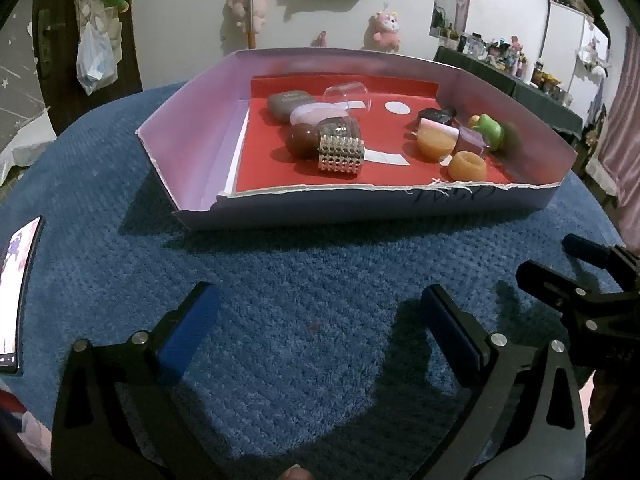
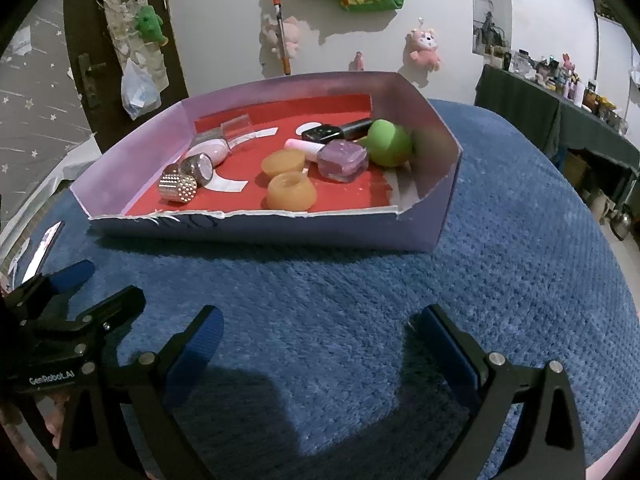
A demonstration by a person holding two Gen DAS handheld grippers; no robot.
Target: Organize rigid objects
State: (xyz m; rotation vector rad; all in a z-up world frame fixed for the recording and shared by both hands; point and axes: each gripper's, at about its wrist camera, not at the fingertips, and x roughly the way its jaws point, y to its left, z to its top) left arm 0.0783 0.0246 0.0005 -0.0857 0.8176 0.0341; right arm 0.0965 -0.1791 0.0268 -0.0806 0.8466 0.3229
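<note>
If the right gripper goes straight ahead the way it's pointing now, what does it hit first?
Probably the torn near wall of the cardboard box; only bare blue cloth lies before it. The right gripper is open and empty. Its height is unclear.

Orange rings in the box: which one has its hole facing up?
The near orange ring, closest to the torn front edge, shows its open hole on top. The far orange ring behind it shows a closed, flat top.

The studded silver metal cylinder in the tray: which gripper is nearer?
Left. The studded silver metal cylinder lies straight ahead of the left gripper; from the right gripper it sits further off, ahead-left.
</note>
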